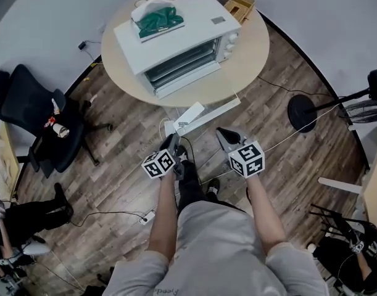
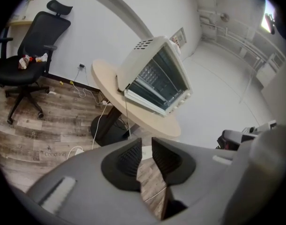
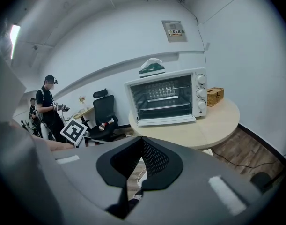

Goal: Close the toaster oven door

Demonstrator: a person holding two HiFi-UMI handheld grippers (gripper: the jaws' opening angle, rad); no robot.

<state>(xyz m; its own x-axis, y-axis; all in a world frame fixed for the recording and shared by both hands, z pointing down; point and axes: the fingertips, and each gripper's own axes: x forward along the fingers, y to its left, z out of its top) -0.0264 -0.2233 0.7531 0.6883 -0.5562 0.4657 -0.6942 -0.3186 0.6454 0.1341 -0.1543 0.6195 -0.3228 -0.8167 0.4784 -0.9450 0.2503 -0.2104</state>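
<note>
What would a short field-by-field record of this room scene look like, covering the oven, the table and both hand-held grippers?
Oven: white toaster oven, on the round table
On the oven: green bundle
Beside the oven: wicker box
Left hand-held gripper: jaws apart, empty
Right hand-held gripper: jaws together, empty
Grippers' place: over the wood floor, short of the table

The light is bright and even, and shadows are soft. Both gripper views curve strongly and have black corners. The left one shows glare (image 2: 270, 20) at 1 o'clock.
</note>
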